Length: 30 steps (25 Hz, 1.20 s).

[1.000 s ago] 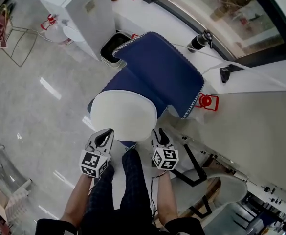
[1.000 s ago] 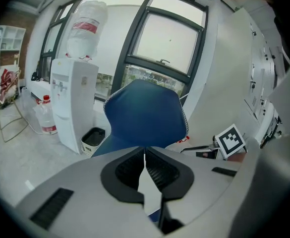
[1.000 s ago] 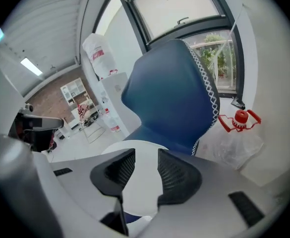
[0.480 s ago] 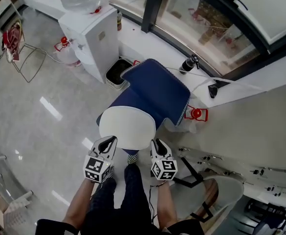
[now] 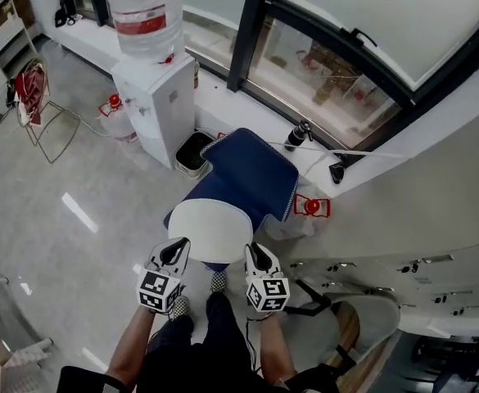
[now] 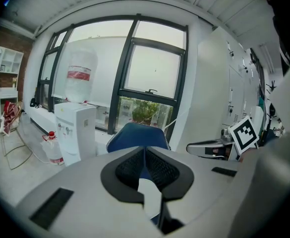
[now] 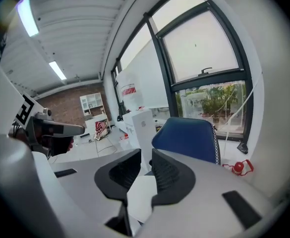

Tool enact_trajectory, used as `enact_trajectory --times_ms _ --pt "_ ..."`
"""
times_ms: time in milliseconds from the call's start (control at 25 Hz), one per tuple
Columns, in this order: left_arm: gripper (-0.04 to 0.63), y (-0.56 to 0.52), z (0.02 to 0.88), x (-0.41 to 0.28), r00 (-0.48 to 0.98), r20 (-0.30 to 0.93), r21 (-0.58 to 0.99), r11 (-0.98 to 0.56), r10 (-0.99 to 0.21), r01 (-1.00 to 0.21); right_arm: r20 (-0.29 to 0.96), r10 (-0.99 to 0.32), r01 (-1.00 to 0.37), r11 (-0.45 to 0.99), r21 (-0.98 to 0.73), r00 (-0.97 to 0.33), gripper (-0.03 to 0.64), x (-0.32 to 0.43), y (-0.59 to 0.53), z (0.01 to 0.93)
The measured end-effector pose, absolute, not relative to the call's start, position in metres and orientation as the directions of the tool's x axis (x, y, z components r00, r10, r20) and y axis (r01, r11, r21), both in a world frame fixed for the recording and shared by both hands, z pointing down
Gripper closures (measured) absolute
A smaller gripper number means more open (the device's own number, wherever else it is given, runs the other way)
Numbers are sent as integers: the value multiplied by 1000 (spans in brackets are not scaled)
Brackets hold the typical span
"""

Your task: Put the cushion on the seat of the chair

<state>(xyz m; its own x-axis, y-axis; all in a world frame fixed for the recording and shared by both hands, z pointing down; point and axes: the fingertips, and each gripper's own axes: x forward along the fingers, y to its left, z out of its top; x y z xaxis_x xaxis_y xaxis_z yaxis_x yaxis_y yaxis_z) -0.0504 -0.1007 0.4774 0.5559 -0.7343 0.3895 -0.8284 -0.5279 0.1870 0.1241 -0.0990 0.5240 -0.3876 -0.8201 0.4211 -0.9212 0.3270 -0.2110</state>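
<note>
The cushion, white and rounded, lies flat on the seat of the blue chair; the backrest rises at 1 o'clock from it. Both grippers are held at its near edge, apart from it: the left gripper at 7 o'clock of the cushion, the right gripper at 5 o'clock. The left fingers meet, nothing between; the right fingers stand narrowly apart, having just been closing, nothing gripped; the cushion shows below the gap.
</note>
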Motion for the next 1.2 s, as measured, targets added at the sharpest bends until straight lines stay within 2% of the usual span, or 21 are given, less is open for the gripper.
enact_trajectory --times_ms 480,1200 --pt "569 -65 395 -60 586 287 139 -573 -758 -808 280 -895 -938 326 -115 -346 559 113 -50 419" --pt "569 -4 357 -85 604 225 94 -600 -765 -795 195 -930 -950 306 -65 -313 574 102 24 371"
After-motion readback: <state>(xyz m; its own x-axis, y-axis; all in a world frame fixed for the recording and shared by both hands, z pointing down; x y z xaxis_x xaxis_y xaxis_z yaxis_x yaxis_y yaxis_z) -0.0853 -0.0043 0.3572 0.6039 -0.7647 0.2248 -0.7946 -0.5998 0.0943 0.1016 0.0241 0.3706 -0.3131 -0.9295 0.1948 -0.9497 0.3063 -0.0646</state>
